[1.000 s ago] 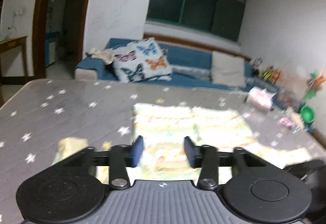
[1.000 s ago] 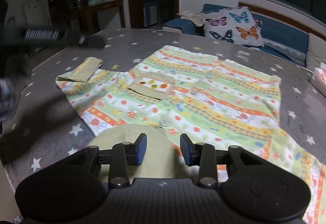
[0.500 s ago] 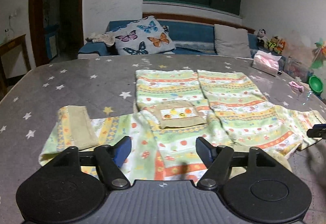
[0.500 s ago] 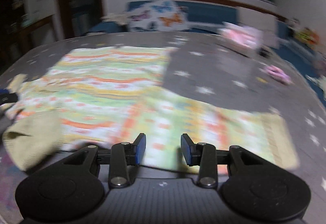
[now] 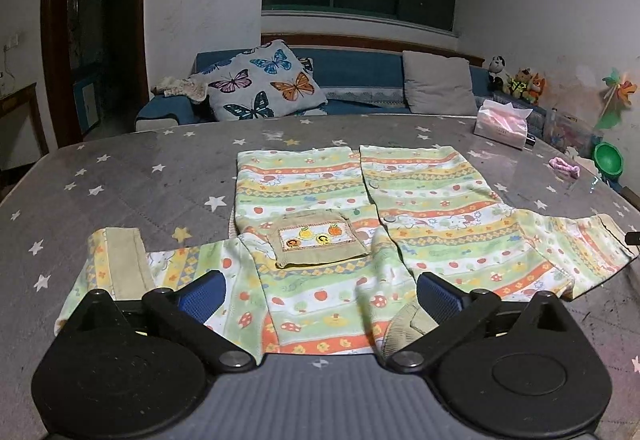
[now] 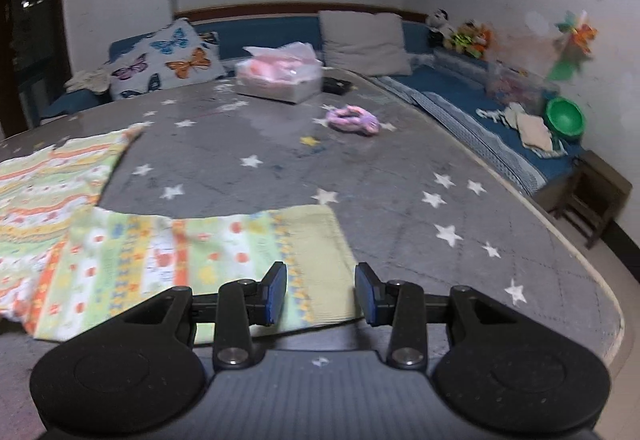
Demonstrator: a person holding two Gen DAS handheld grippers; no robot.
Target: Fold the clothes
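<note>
My left hand-held gripper (image 5: 320, 294) hangs low over the near edge of the striped, fruit-printed shirt (image 5: 424, 200), its blue pads spread wide with nothing between them; half a second ago they stood narrower, and a second ago narrower still. The shirt lies flat on the grey star-patterned bench (image 5: 160, 176), front up, sleeves out toward nine and three o'clock. Its tan chest pocket (image 5: 318, 242) carries a strip of small fruit pictures, but no writing that I can read there or anywhere else. My right hand-held gripper (image 6: 321, 294) is also open and empty, poised over the tan cuff of the right sleeve (image 6: 224, 260); since the earlier frame that cuff has come closer, and now lies right between my fingers (image 6: 276, 290). Farther off on the bench, at about twelve o'clock, sits a pink tissue pack (image 6: 280, 78), with a pink-purple hair tie (image 6: 354, 119) toward one o'clock. Beyond the bench, at eleven o'clock, a butterfly cushion (image 5: 264, 84) rests on the blue sofa (image 5: 352, 66).
</note>
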